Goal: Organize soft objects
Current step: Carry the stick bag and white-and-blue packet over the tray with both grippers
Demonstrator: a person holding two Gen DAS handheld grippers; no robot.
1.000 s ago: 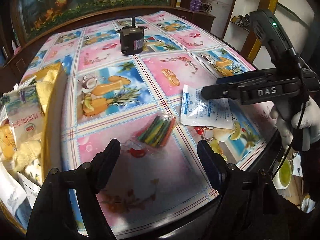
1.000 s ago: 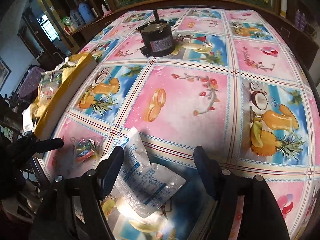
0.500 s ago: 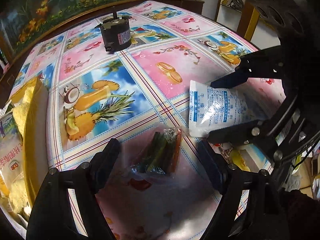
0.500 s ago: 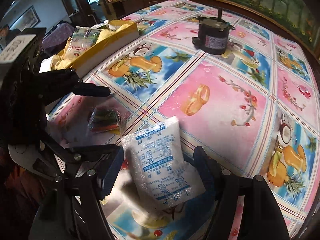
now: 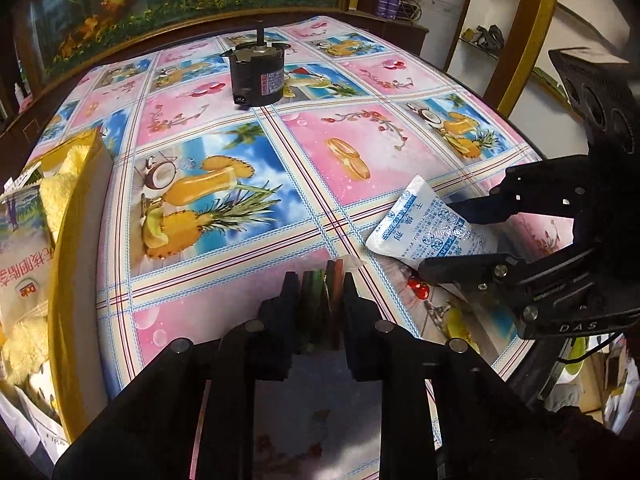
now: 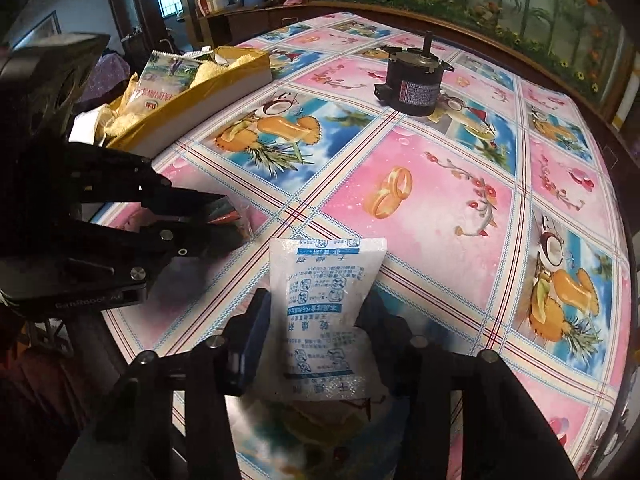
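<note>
My left gripper (image 5: 319, 292) is shut on a clear packet of coloured sticks (image 5: 322, 304) near the table's front edge; it also shows in the right wrist view (image 6: 212, 220), with the packet (image 6: 234, 216) between its fingers. My right gripper (image 6: 316, 332) is shut on a white desiccant pouch with blue print (image 6: 324, 300), which lies on the tablecloth. In the left wrist view the pouch (image 5: 424, 228) sits between the right gripper's fingers (image 5: 464, 236).
A gold-rimmed box (image 5: 76, 240) at the table's left edge holds yellow cloths and snack bags; it also shows in the right wrist view (image 6: 192, 96). A black motor (image 5: 258, 76) stands at the back middle (image 6: 414, 84). The patterned tablecloth (image 5: 360, 152) covers the table.
Both grippers have closed: the left on the packet of coloured sticks, the right on the white pouch. Both were open around them half a second ago.
</note>
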